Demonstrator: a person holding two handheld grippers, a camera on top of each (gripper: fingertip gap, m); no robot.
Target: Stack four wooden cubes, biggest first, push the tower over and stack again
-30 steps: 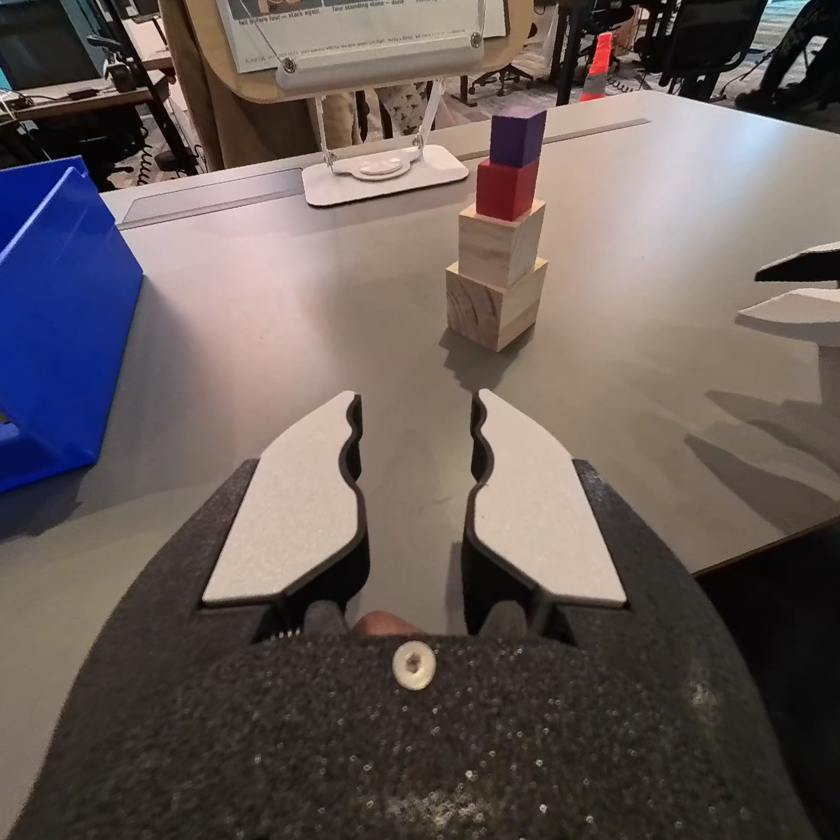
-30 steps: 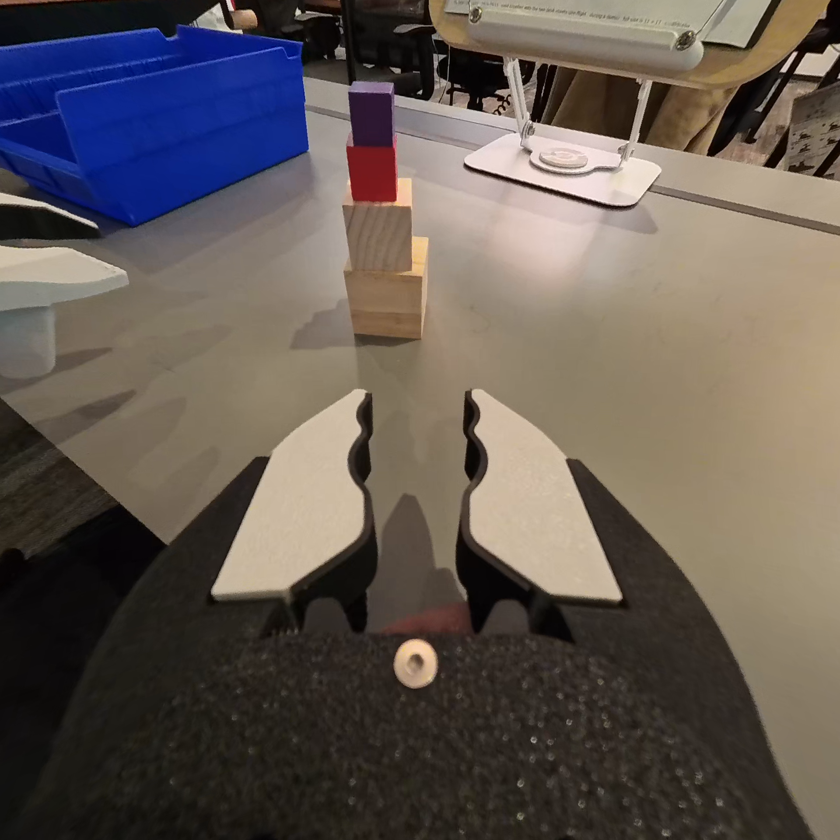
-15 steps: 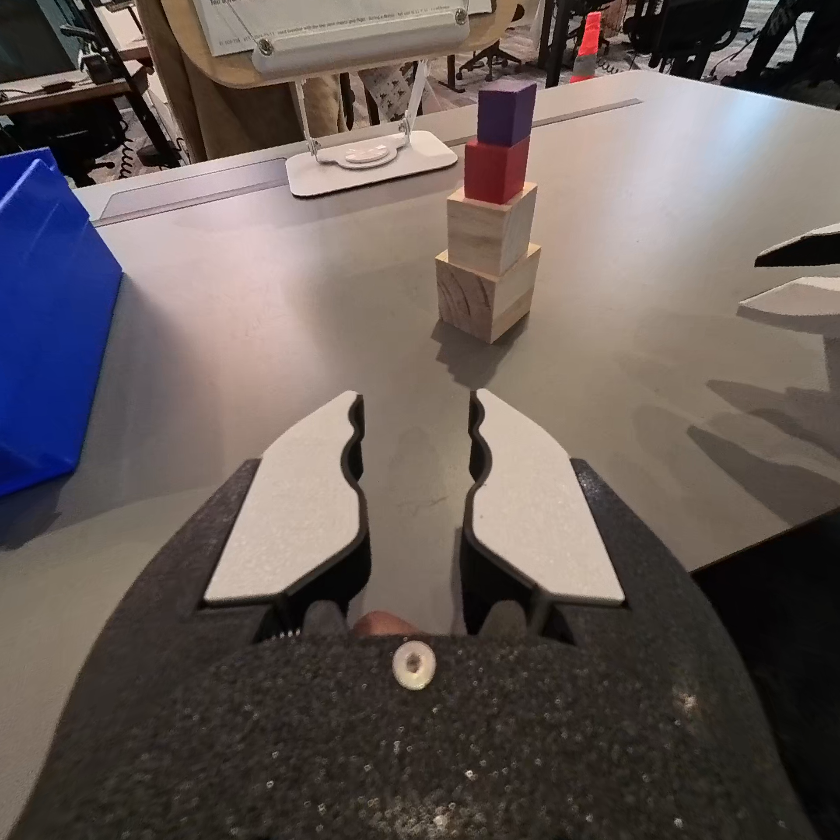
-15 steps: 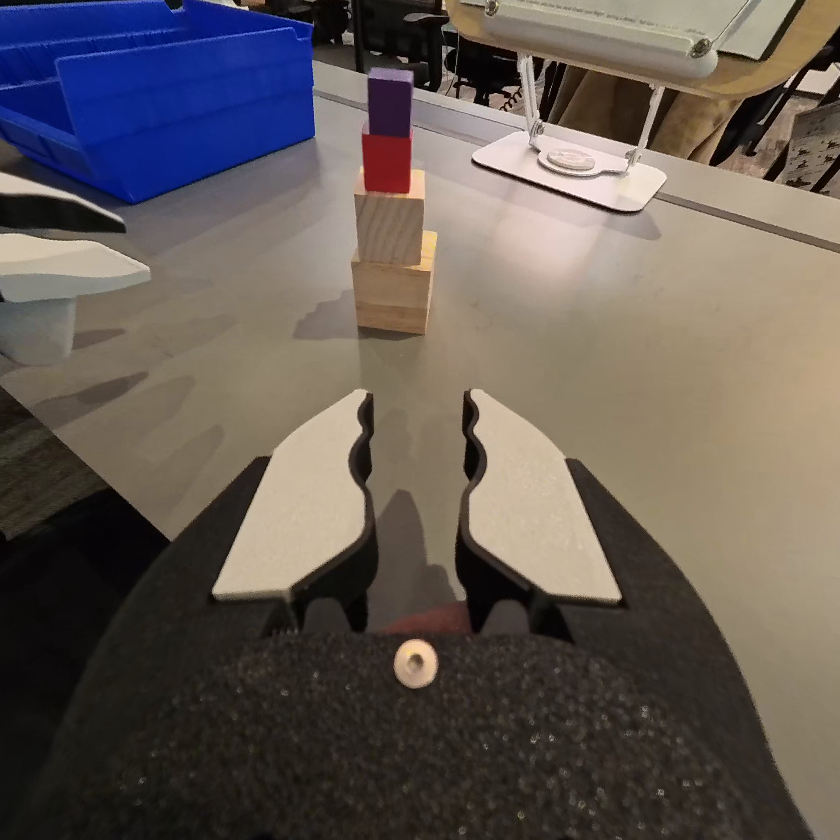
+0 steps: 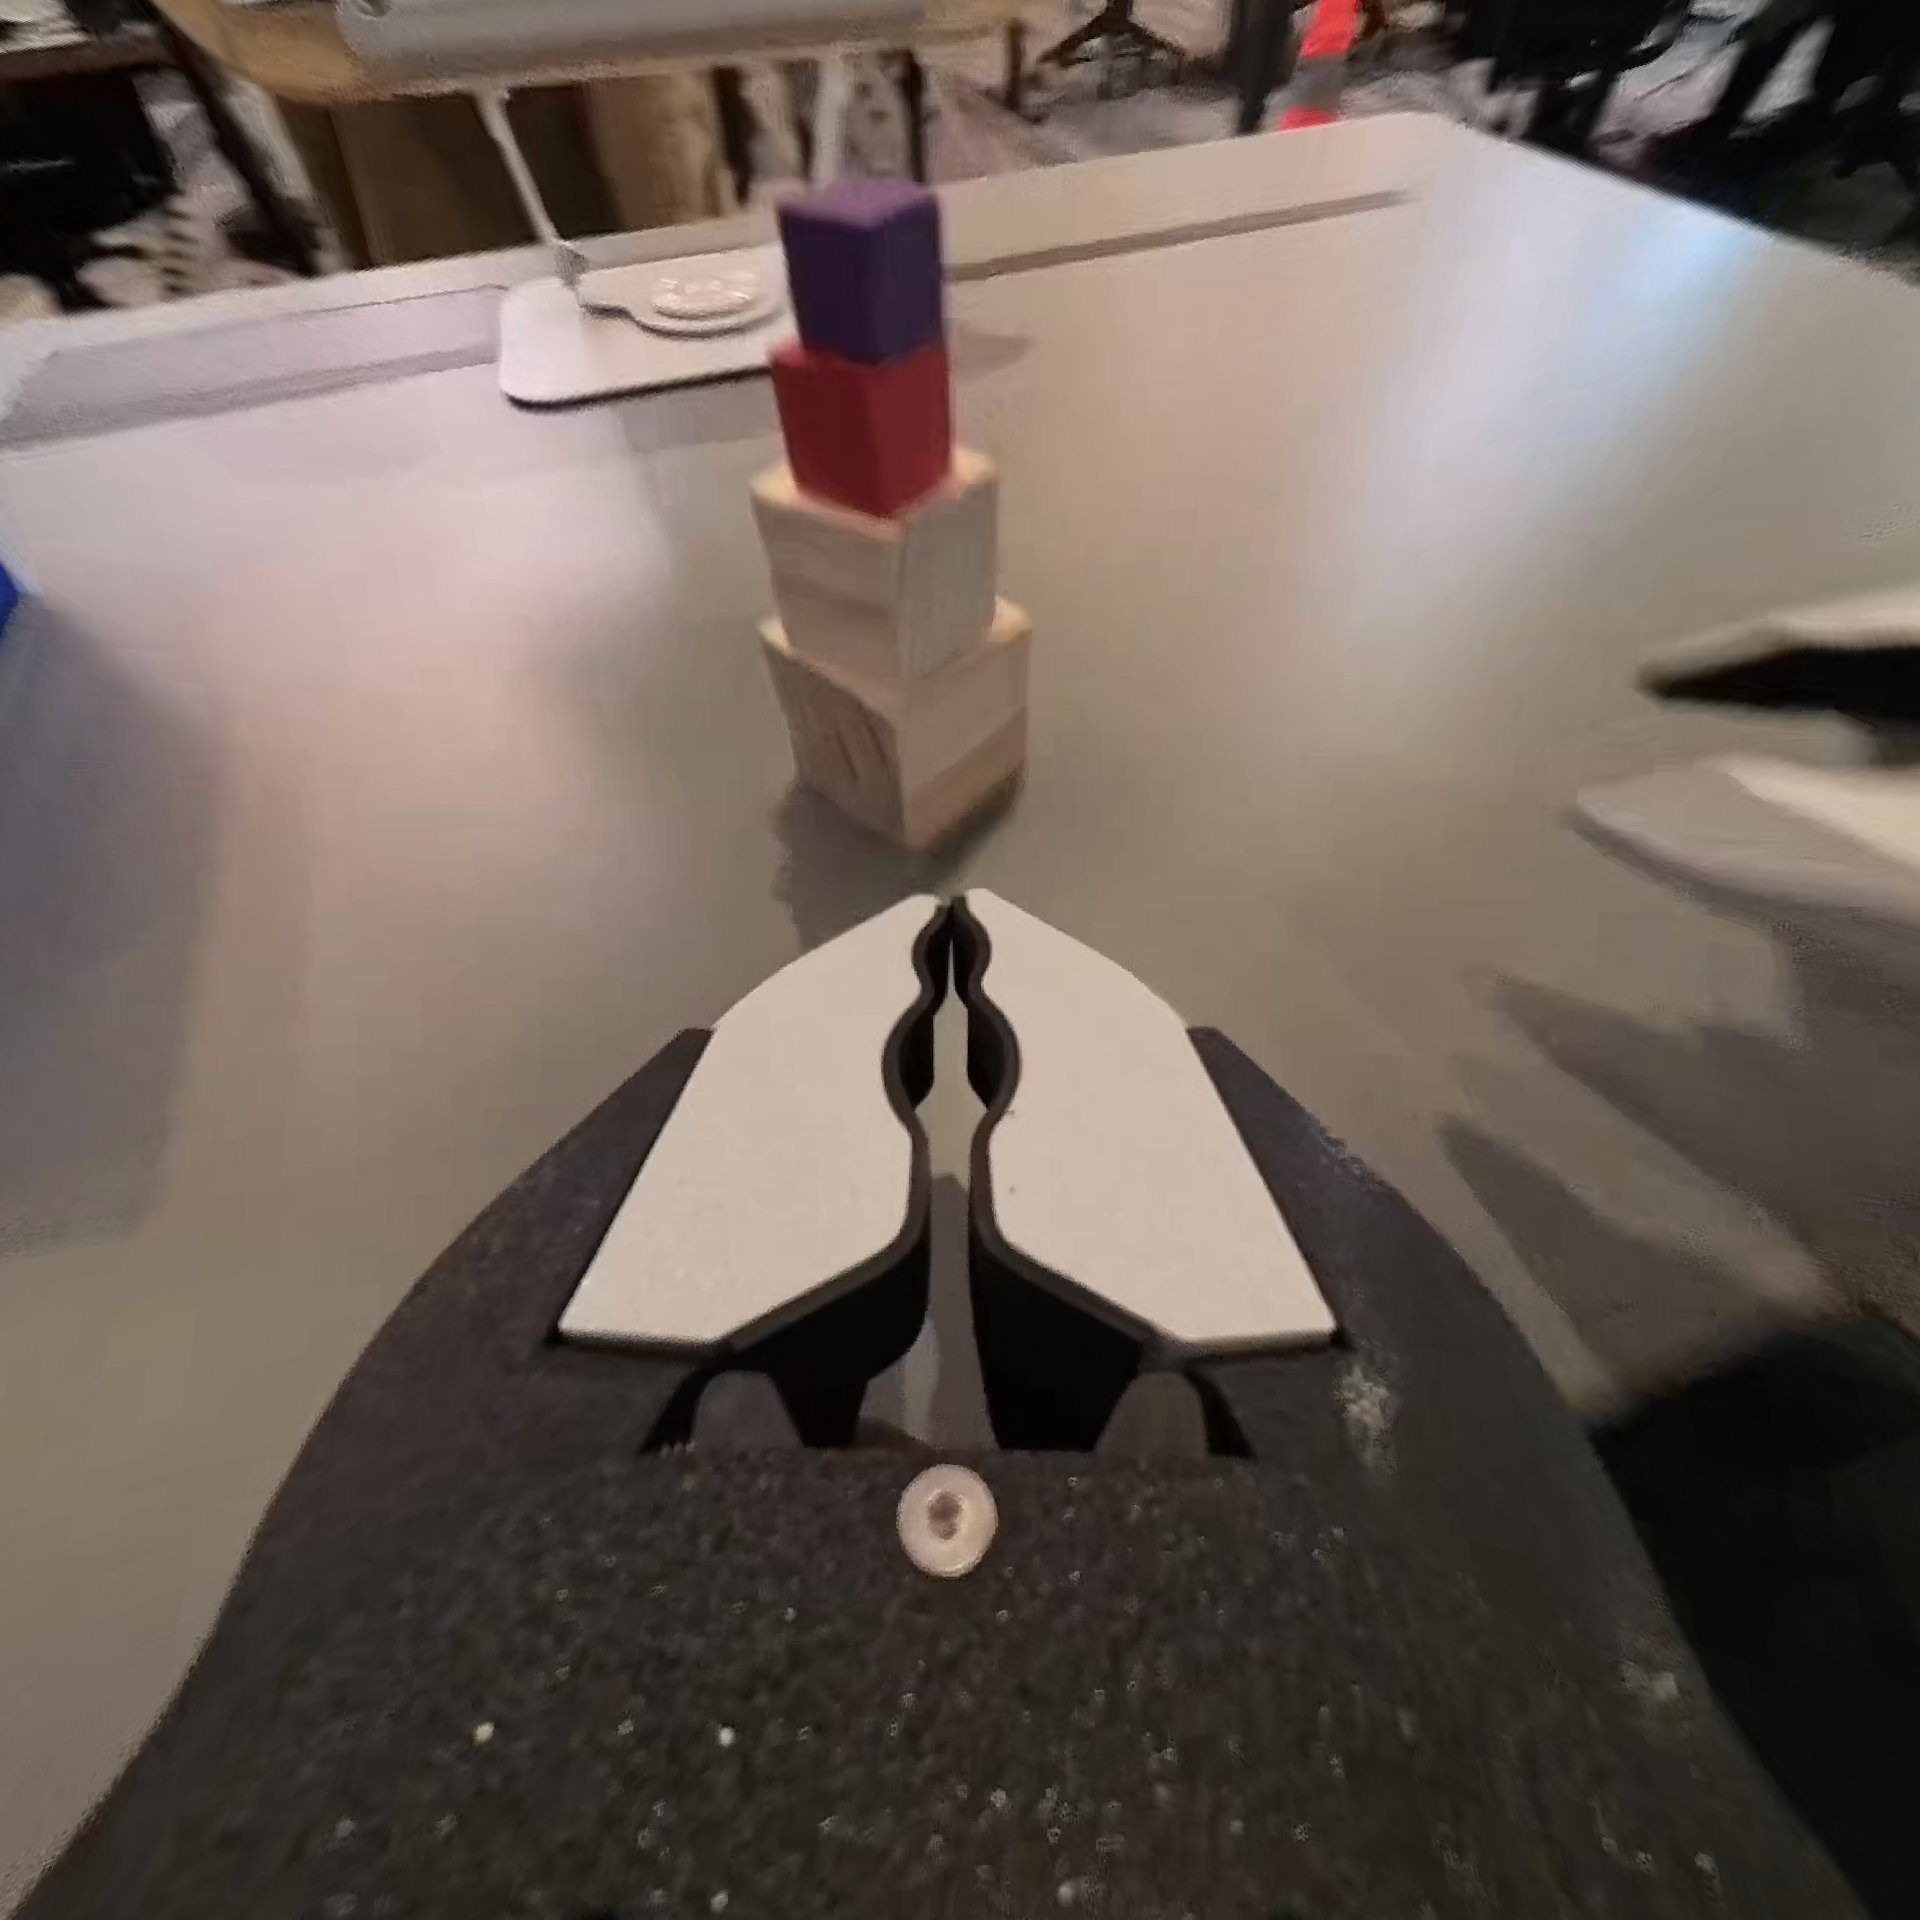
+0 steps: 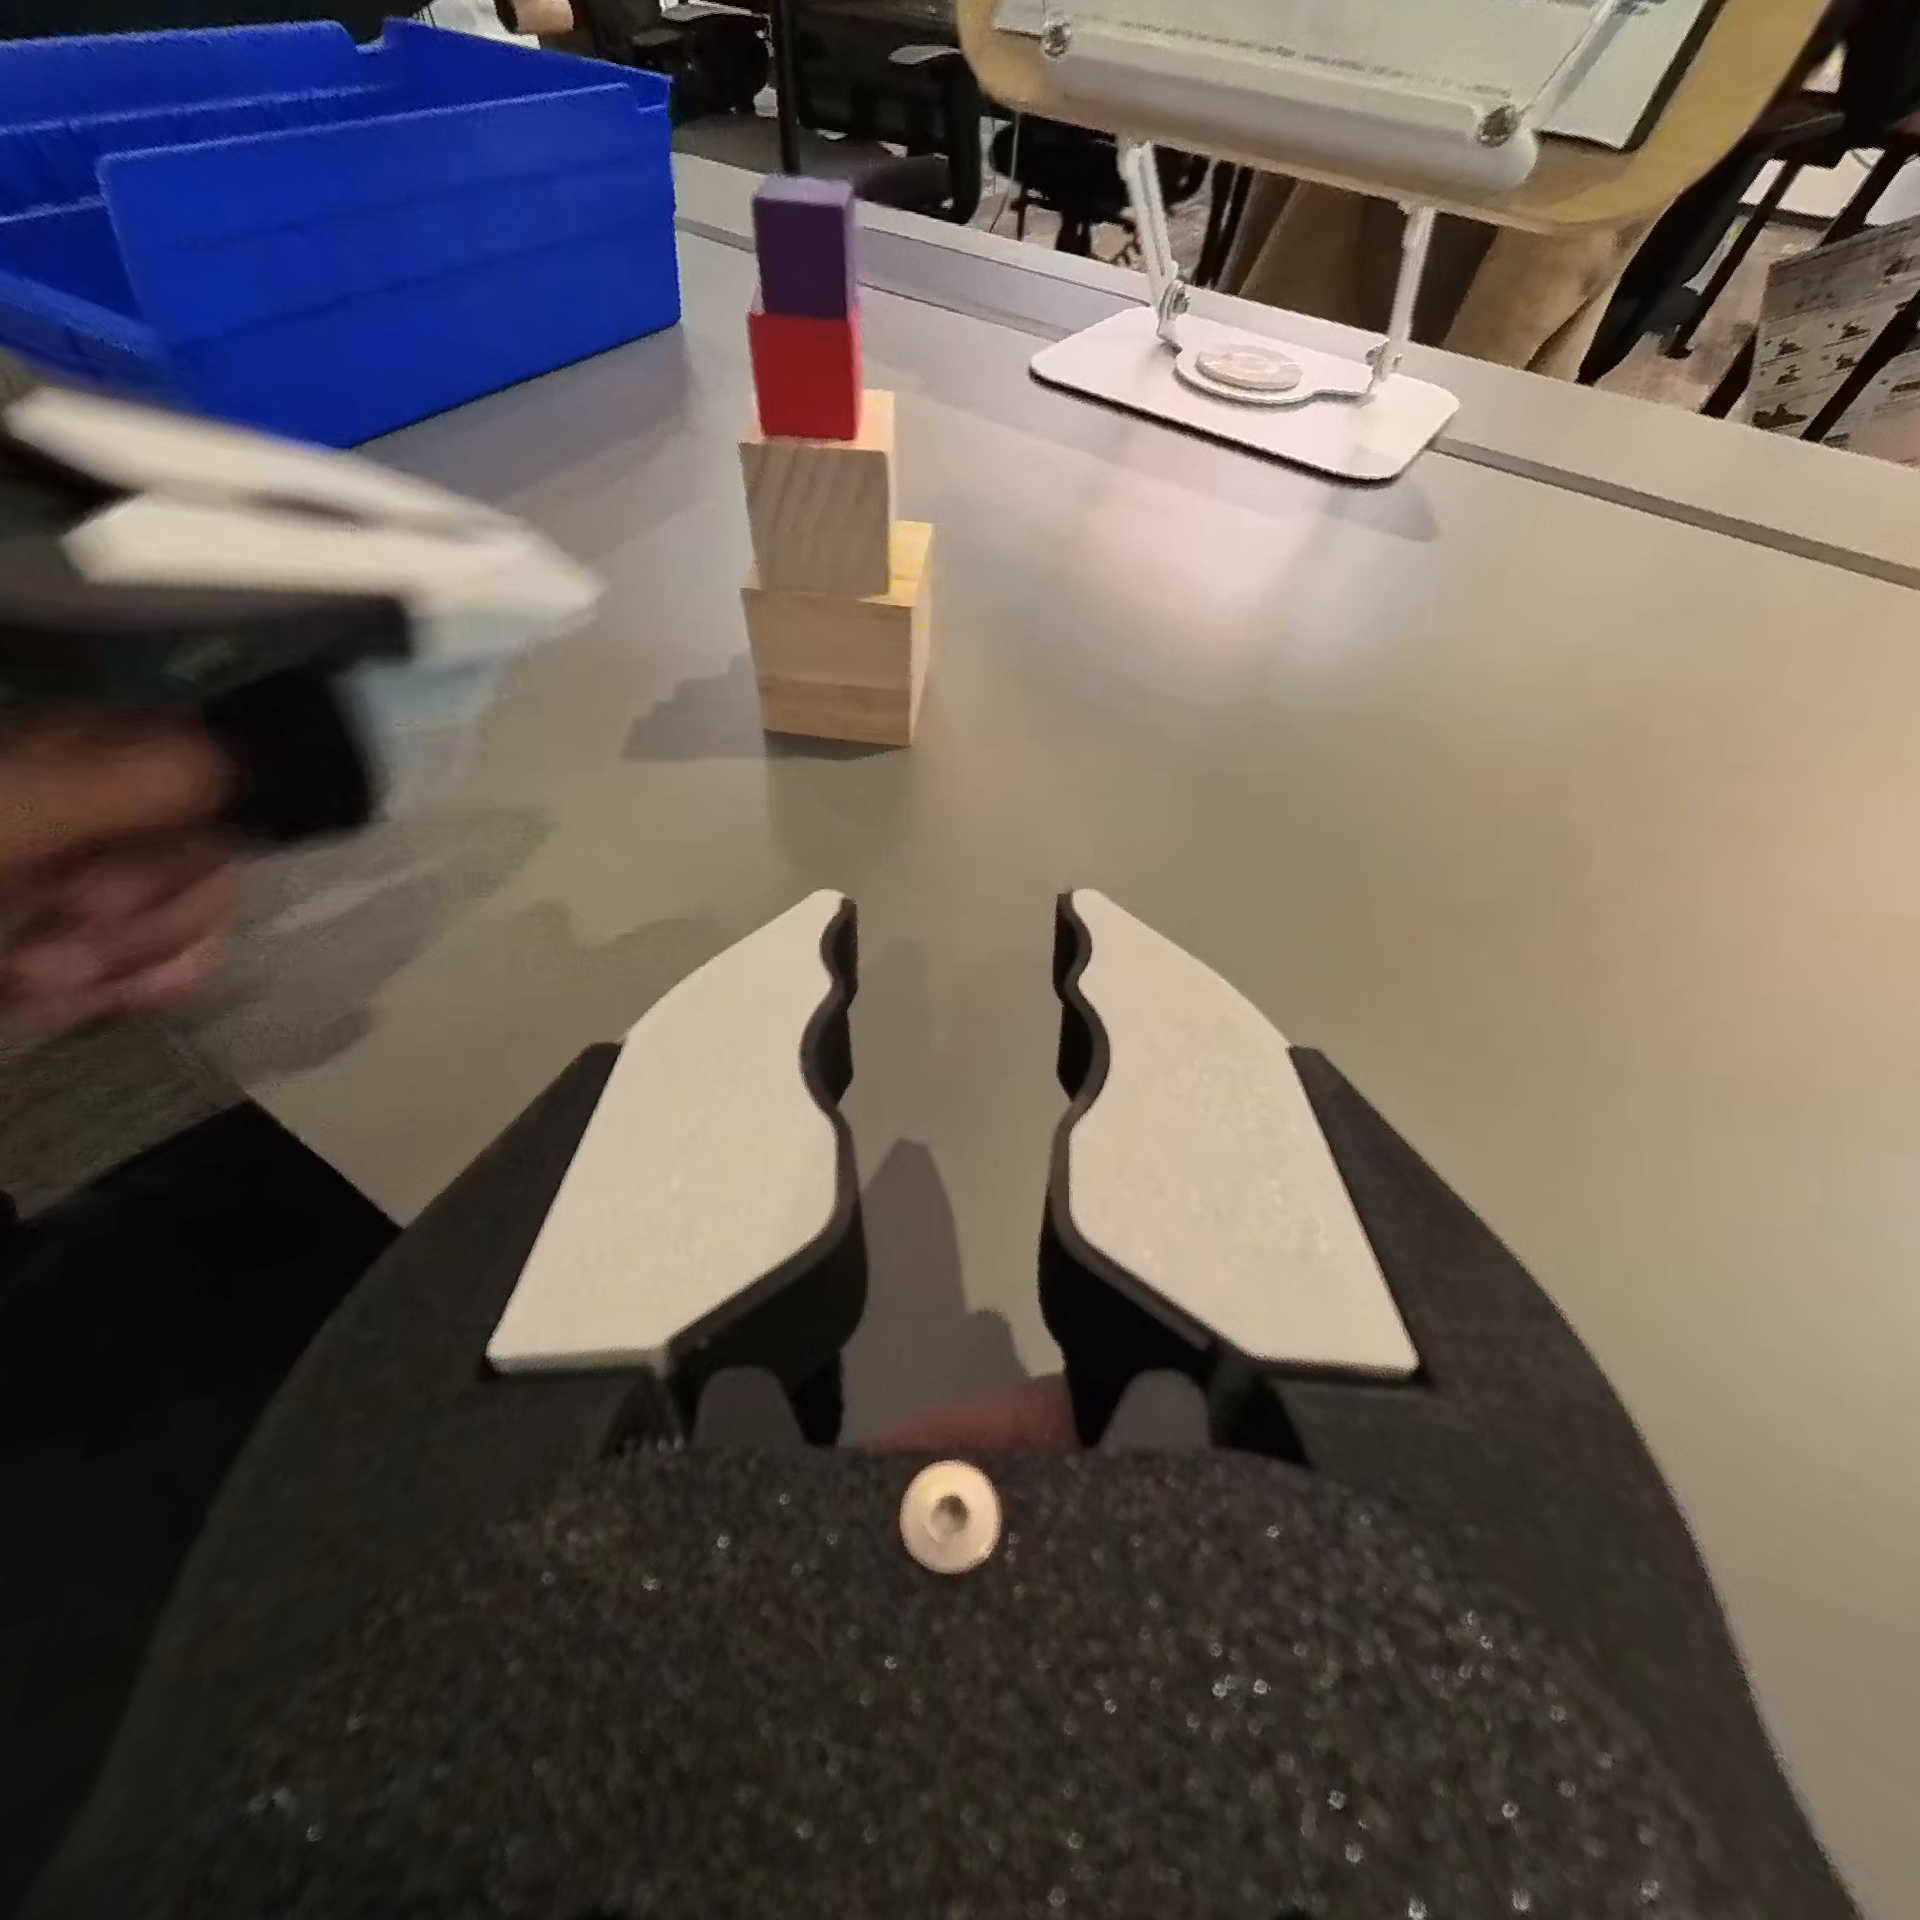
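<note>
A tower of four cubes stands upright on the grey table (image 5: 1351, 540). A large plain wooden cube (image 5: 902, 740) is at the bottom, then a smaller plain one (image 5: 883, 582), a red one (image 5: 862, 426) and a purple one (image 5: 864, 272) on top. My left gripper (image 5: 954, 906) is shut and empty, its tips just short of the tower's base. My right gripper (image 6: 956, 914) is open and empty, farther back from the tower (image 6: 826, 520). The left gripper (image 6: 312, 540) shows blurred at the left of the right wrist view.
A blue bin (image 6: 343, 229) stands at the table's far left in the right wrist view. A white stand base (image 6: 1247, 390) holding a board sits behind the tower. The right gripper's fingers (image 5: 1766, 769) show at the right edge of the left wrist view. The table's near edge is close by. The left gripper's tips are roughly 12 centimetres from the right gripper's. My left gripper's tips are some 7 centimetres from the large plain wooden cube (image 5: 902, 740). Look for it in the right wrist view (image 6: 760, 609) too.
My left gripper has shut and moved forward towards the tower's base. The right gripper has stayed open and shifted slightly. The tower has not moved.
</note>
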